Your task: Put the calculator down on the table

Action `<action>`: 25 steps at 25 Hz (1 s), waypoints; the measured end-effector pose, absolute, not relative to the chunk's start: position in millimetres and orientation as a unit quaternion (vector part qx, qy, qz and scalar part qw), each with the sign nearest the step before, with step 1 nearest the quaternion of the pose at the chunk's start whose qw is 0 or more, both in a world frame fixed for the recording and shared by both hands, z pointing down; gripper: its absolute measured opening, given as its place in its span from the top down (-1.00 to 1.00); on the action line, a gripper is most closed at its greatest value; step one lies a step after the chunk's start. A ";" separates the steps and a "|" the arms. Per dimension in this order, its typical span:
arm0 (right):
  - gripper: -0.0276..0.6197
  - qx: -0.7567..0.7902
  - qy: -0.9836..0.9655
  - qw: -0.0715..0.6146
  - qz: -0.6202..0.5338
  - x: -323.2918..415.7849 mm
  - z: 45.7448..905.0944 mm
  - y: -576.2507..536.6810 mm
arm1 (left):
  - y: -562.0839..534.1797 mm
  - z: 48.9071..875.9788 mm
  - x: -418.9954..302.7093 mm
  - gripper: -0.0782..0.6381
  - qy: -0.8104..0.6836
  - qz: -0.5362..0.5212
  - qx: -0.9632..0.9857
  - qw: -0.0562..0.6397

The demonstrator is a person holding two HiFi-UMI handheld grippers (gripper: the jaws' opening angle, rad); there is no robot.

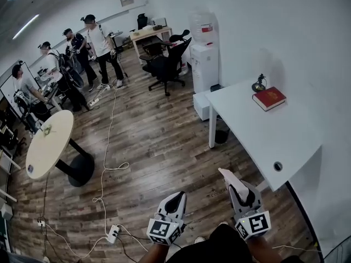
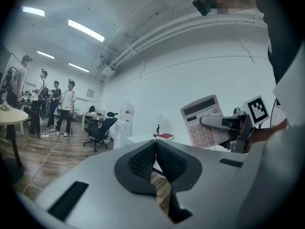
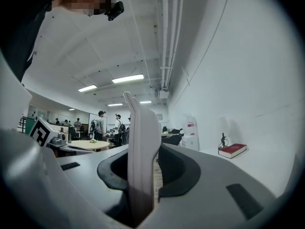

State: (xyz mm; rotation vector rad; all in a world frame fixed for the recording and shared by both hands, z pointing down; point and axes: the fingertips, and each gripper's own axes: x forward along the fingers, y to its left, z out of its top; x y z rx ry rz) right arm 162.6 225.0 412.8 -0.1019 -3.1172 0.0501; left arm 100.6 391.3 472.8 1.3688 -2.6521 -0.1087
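Nearest me, the right gripper has its jaws clamped on the calculator, held on edge with its long axis running forward, and I see the surface ahead to its right, farther from the left gripper, whose jaws meet on nothing.

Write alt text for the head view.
The right tool grips a calculator edge-on, near a white table that bears a red book. The left tool, shut and empty, is beside it above a wood floor.
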 end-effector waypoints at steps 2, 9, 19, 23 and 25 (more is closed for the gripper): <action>0.50 -0.033 -0.999 0.016 0.009 151.9 415.0 222.9 | 388.4 477.0 89.6 0.73 -0.884 -0.037 0.459 0.080; 0.50 -0.030 -0.999 0.024 0.020 99.8 420.7 197.6 | 363.6 480.0 37.6 0.73 -0.884 -0.042 0.456 0.094; 0.50 -0.025 -0.999 0.032 0.020 7.5 423.3 121.6 | 283.5 482.3 -49.5 0.73 -0.877 -0.032 0.469 0.103; 0.50 -0.020 -0.999 0.034 0.022 -26.2 427.4 87.7 | 248.1 486.0 -86.4 0.73 -0.877 -0.027 0.468 0.105; 0.50 -0.018 -0.999 0.033 0.021 -40.8 429.0 75.3 | 231.9 486.1 -100.7 0.73 -0.874 -0.027 0.474 0.102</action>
